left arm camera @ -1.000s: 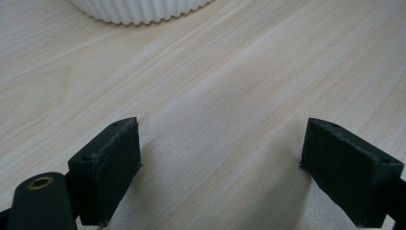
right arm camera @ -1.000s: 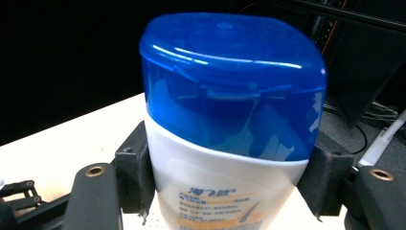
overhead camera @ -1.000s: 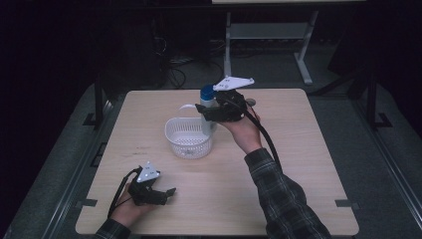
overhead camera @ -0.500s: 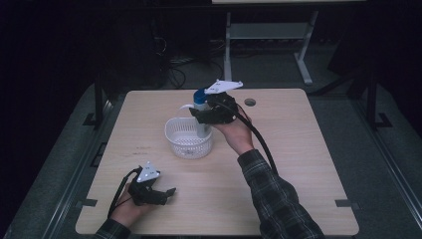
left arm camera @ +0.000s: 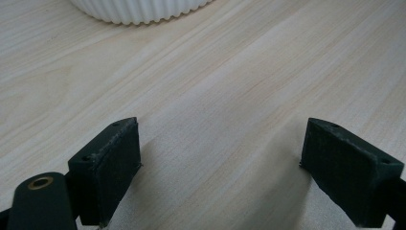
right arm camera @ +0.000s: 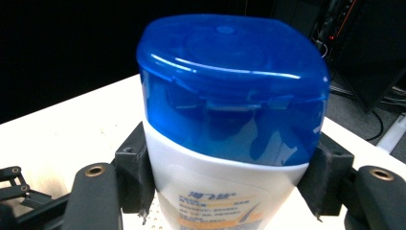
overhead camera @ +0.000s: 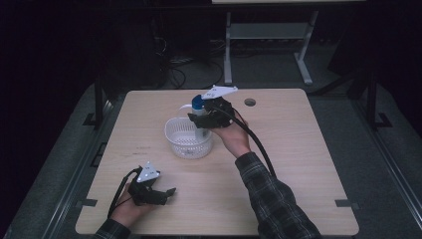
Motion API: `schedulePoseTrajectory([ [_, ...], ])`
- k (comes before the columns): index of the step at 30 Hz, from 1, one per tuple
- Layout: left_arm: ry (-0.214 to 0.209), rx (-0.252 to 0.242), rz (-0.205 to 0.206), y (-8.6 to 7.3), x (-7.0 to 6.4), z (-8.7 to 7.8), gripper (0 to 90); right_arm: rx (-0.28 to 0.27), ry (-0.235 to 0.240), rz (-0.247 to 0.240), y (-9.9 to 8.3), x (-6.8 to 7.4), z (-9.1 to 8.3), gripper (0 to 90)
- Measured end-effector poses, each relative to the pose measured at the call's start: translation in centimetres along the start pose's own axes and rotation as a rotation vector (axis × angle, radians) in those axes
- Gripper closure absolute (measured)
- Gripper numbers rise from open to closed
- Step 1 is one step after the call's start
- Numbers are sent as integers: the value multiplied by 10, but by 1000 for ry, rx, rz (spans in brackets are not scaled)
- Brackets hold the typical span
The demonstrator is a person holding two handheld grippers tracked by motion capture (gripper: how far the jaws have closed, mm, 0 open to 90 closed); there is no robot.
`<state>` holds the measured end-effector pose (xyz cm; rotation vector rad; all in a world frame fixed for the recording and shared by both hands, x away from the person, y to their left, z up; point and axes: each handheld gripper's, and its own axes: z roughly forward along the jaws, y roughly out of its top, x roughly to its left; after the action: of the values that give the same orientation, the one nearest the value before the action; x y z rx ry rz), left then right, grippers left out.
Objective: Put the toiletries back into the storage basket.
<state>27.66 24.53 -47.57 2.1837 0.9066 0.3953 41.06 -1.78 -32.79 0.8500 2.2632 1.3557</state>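
1. Nearest to me, the left gripper point(overhead camera: 166, 191) rests low on the table point(overhead camera: 298, 164) close to its front edge, left of centre. The hand point(overhead camera: 128, 208) behind it comes in from the bottom edge, with the cable looping round its left side.
2. In the left gripper view its jaws stand wide apart with nothing between them; I see bare wood grain in the gap and, at the top of that view, the ribbed white wall of the basket point(left arm camera: 139, 10).
3. Open room: a broad stretch of bare table lies between the left gripper and the basket point(overhead camera: 188, 138), and the whole right half of the table is free up to its right edge.
4. The right forearm, in a plaid sleeve point(overhead camera: 271, 196), runs up from the bottom edge diagonally toward the table's middle, wrist raised, with the right gripper point(overhead camera: 199, 119) held above the basket's far right rim.
5. The right gripper is clamped on a white bottle point(overhead camera: 200, 117) with a blue cap point(overhead camera: 197, 101); the bottle stands upright over the basket. I cannot tell whether its base touches the basket.
6. The right gripper view adds detail: both pads press the bottle point(right arm camera: 215, 191) just below the cap point(right arm camera: 232, 86), and printing shows on its label.
7. Farthest, a round hole point(overhead camera: 250, 102) sits near the table's back edge.
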Motion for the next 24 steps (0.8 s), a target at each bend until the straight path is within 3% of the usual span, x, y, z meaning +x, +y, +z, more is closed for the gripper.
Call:
schedulePoseTrajectory([
  [24, -1, 5, 3, 0, 0, 0, 125, 69, 10, 9, -24, 2, 24, 326],
])
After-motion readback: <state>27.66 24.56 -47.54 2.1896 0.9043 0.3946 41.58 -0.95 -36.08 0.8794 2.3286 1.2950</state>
